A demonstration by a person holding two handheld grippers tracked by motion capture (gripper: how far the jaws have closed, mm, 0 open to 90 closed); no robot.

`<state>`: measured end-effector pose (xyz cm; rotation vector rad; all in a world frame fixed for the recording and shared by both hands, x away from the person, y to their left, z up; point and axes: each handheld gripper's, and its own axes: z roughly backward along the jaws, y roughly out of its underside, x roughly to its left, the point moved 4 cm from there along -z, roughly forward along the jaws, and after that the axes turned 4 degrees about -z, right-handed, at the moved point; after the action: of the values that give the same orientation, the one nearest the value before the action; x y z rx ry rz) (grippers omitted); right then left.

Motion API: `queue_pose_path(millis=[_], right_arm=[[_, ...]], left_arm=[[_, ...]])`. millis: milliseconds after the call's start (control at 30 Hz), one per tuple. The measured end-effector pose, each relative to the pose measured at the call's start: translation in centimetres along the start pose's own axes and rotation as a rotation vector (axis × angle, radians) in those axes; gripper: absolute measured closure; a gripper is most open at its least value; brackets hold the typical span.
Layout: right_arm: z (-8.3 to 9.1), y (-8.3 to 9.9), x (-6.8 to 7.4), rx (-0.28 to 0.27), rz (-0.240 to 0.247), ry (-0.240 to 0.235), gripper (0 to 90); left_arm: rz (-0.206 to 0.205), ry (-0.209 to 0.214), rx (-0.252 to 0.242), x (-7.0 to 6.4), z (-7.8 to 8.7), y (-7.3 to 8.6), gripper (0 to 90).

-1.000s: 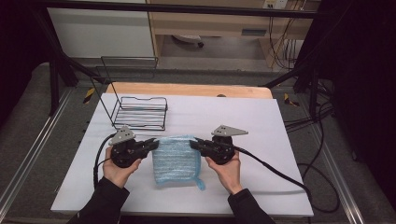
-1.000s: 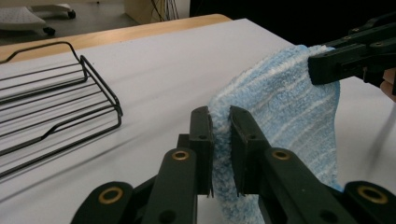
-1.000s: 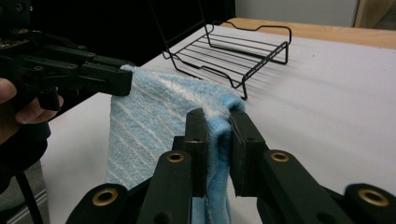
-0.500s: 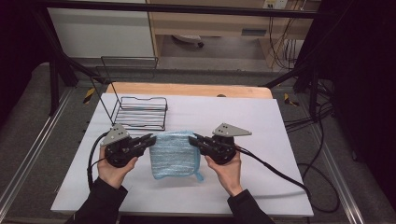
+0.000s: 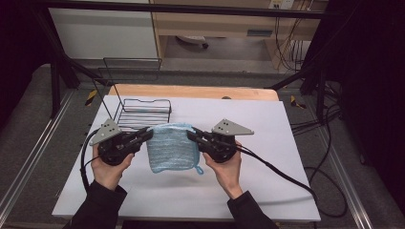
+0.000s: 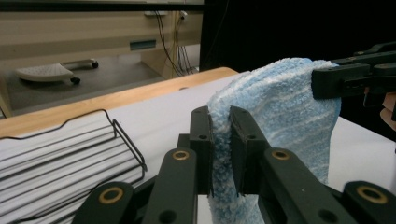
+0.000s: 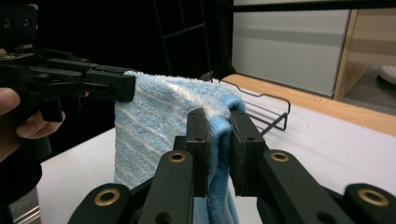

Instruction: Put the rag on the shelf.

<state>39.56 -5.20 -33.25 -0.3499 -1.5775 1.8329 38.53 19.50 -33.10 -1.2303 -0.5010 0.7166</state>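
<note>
Towel [image 5: 172, 147] now lifted off the table [image 5: 286, 143], hanging; left tool [image 5: 145, 135] and right tool [image 5: 193, 135] each pinching a top corner. Ready to fold or rack.

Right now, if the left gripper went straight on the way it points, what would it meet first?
Probably the right gripper: the left gripper points at it across the blue towel both hold, though depth is unclear.

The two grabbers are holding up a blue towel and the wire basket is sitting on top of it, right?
Not quite. The wire basket sits on the table behind the blue towel, not on it, as the high view shows. Both the left gripper and right gripper do hold the towel up.
</note>
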Motion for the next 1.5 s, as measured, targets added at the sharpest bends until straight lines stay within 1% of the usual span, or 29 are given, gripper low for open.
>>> queue_pose_path(millis=[133, 167, 200, 267, 300, 367, 400, 433, 600, 700, 767, 833, 900, 1133, 1200, 1267, 1500], right_arm=[[-0.5, -0.6, 0.4, -0.022, -0.001, -0.004, 80.2], [-0.8, -1.1, 0.8, -0.035, 0.007, -0.003, 80.3], [-0.8, -1.1, 0.8, -0.035, 0.007, -0.003, 80.3], [-1.2, -1.5, 1.1, -0.046, 0.014, -0.003, 80.3], [-1.4, -2.0, 1.4, -0.056, 0.028, -0.004, 80.3], [-1.6, -2.2, 1.5, -0.059, 0.03, -0.003, 80.3], [-1.8, -2.7, 1.9, -0.068, 0.045, -0.002, 80.3], [-1.8, -2.7, 1.9, -0.068, 0.045, -0.002, 80.3], [-2.5, -3.9, 2.6, -0.094, 0.064, 0.005, 80.4], [-3.0, -4.7, 3.0, -0.112, 0.066, 0.004, 80.4], [-3.2, -5.1, 3.3, -0.125, 0.072, 0.005, 80.5], [-3.5, -5.6, 3.6, -0.137, 0.078, 0.008, 80.5], [-3.7, -6.2, 3.8, -0.15, 0.08, 0.006, 80.5], [-4.5, -7.8, 4.7, -0.182, 0.103, 0.01, 80.7], [-4.7, -8.2, 4.8, -0.19, 0.102, 0.009, 80.7], [-4.9, -8.7, 4.9, -0.195, 0.105, 0.01, 80.8], [-5.4, -10.1, 5.1, -0.218, 0.115, 0.009, 80.8]], left_arm=[[-0.002, -0.016, -0.029, 0.6, 0.5, -0.7, 79.9], [-0.002, -0.021, -0.035, 0.8, 0.7, -0.8, 79.9], [0.0, -0.025, -0.043, 1.0, 0.8, -1.0, 79.9], [0.007, -0.031, -0.06, 1.4, 1.2, -1.3, 79.9], [0.008, -0.036, -0.067, 1.6, 1.3, -1.5, 79.9], [0.009, -0.044, -0.081, 1.9, 1.6, -1.8, 79.9], [0.009, -0.046, -0.088, 2.1, 1.8, -1.9, 79.9], [0.009, -0.05, -0.094, 2.3, 2.0, -2.1, 79.9], [0.011, -0.068, -0.125, 3.0, 2.6, -2.9, 80.1], [0.003, -0.084, -0.148, 3.5, 3.1, -3.5, 80.1], [0.01, -0.083, -0.17, 3.8, 3.4, -4.0, 80.1], [0.003, -0.094, -0.183, 4.1, 3.7, -4.5, 80.1], [0.005, -0.099, -0.2, 4.3, 4.0, -5.0, 80.1], [-0.01, -0.133, -0.234, 5.1, 4.9, -6.3, 80.2], [-0.008, -0.131, -0.237, 5.3, 5.0, -6.6, 80.2], [-0.016, -0.145, -0.241, 5.5, 5.1, -7.1, 80.2], [-0.001, -0.148, -0.265, 6.2, 5.3, -8.4, 80.3]])
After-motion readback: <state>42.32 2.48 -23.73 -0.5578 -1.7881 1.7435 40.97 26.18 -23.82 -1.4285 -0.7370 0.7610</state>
